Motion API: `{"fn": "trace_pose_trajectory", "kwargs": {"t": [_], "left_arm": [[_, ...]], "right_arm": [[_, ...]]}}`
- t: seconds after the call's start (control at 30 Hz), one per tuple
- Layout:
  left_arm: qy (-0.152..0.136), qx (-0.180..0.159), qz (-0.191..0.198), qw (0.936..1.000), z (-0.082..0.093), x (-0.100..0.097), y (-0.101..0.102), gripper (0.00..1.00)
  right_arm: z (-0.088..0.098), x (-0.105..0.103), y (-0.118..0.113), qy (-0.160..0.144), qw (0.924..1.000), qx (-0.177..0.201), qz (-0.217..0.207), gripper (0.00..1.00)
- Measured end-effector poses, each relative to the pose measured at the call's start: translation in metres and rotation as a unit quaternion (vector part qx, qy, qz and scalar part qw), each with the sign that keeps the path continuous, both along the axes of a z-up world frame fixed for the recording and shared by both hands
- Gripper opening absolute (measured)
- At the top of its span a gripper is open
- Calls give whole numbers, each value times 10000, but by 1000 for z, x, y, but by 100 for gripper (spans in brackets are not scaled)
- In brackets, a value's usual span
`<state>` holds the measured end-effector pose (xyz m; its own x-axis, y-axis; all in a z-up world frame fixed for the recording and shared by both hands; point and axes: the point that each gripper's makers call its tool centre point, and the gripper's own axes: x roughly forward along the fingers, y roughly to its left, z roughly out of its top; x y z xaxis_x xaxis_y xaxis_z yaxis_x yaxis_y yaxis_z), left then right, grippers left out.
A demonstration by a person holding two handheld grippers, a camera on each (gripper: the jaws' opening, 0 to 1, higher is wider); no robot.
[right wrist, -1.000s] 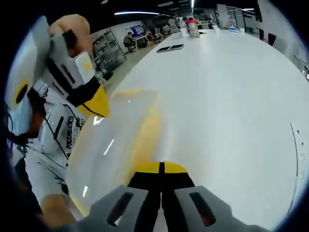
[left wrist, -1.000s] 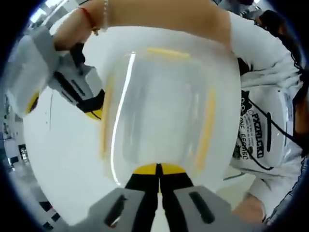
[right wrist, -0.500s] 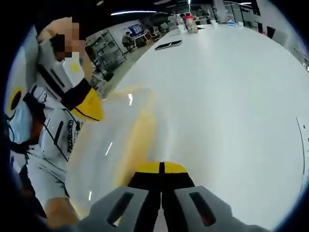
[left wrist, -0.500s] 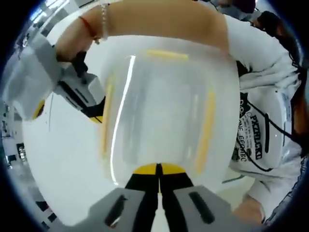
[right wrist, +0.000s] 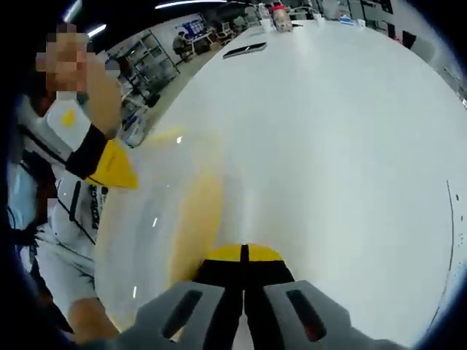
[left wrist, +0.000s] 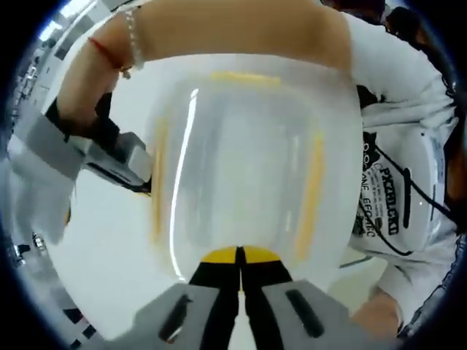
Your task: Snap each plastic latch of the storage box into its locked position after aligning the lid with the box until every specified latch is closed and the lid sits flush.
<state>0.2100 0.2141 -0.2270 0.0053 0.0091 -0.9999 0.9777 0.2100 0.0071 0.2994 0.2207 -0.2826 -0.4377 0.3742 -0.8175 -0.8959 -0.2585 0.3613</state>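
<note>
Translucent plastic storage box [left wrist: 248,168] sits on the white table [left wrist: 102,248], seen from above in the left gripper view, blurred. Lid [left wrist: 241,131] is on it, clear with a bright glare streak down its left part. Contents cannot be made out through the plastic. Yellow latches show as strips along the edges: one along the far edge [left wrist: 244,76], one on the left side [left wrist: 157,182], one on the right side [left wrist: 312,189]. Whether any is snapped down cannot be told.

Left gripper [left wrist: 241,257]: jaws pressed together, yellow tips meeting at the near edge of the box, gripping nothing. Contact with the rim looks likely but is not certain.

Other tool comes in from the left of this view, its yellow-tipped nose right at the left side of the box, a bare forearm with a bracelet [left wrist: 131,33] arching over the far end. A person in a white printed sweatshirt [left wrist: 398,182] stands at the right.

Right gripper view: right gripper [right wrist: 243,255] has jaws closed tip to tip, nothing between them, resting at or just above the box [right wrist: 168,219], which lies at the near left part of the table [right wrist: 350,146]. A yellow latch strip [right wrist: 197,219] runs away from the tips. Left gripper's yellow nose [right wrist: 113,166] points at the far left corner of the box. Far down the table, a dark flat object [right wrist: 244,49] and small items, too small to identify.
</note>
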Motion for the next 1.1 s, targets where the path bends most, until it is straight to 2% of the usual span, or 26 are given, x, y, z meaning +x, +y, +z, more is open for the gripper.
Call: {"fn": "trace_pose_trajectory", "kwargs": {"t": [0.2,0.27,0.3,0.33,0.43,0.57,0.6,0.63,0.67,0.7,0.73,0.77,0.8,0.9,1.07,1.1], "left_arm": [[-44,-64,12,10000,0,3,1,0],[-113,-25,-114,9999,1,2,1,0],[-135,-36,-162,9998,2,2,1,0],[-124,-87,-311,9994,2,2,1,0],[-89,-137,-199,9997,2,3,1,0],[-62,-78,-289,9995,2,1,0,0],[-48,-75,-292,9995,1,1,0,0],[-22,-73,-283,9996,1,0,0,0],[-10,-77,-299,9995,1,0,0,0],[6,-76,-316,9995,1,0,0,0],[9,-74,-345,9994,1,-1,0,0],[8,-75,-345,9994,1,-1,0,0],[5,-80,-323,9994,1,-1,0,0],[4,-116,-207,9997,0,-2,0,0],[46,-234,-163,9996,0,-3,-1,0],[51,-218,-183,9996,0,-3,-1,0]], "right_arm": [[-6,-11,-2,23,10000,-4,-93,0],[-1,-1,7,-101,9989,433,-134,0],[2,0,7,-320,9977,536,-250,0],[8,-1,8,-510,9948,875,-138,0],[25,-2,3,-705,9858,1510,-198,0],[28,0,-22,-673,9822,1748,-127,0],[26,-1,-26,-751,9790,1893,26,0],[22,-6,-32,-802,9740,2081,392,0],[23,-4,-29,-928,9651,2411,427,0],[28,-7,-27,-832,9596,2642,495,0],[35,-11,-25,-580,9575,2801,375,0],[40,-11,-25,-336,9606,2747,260,0],[40,-10,-25,-462,9606,2703,446,0],[33,-9,-27,-298,9780,2036,335,0],[28,-7,-29,-305,9870,1551,301,0],[25,-7,-32,-293,9898,1362,300,0]]}}
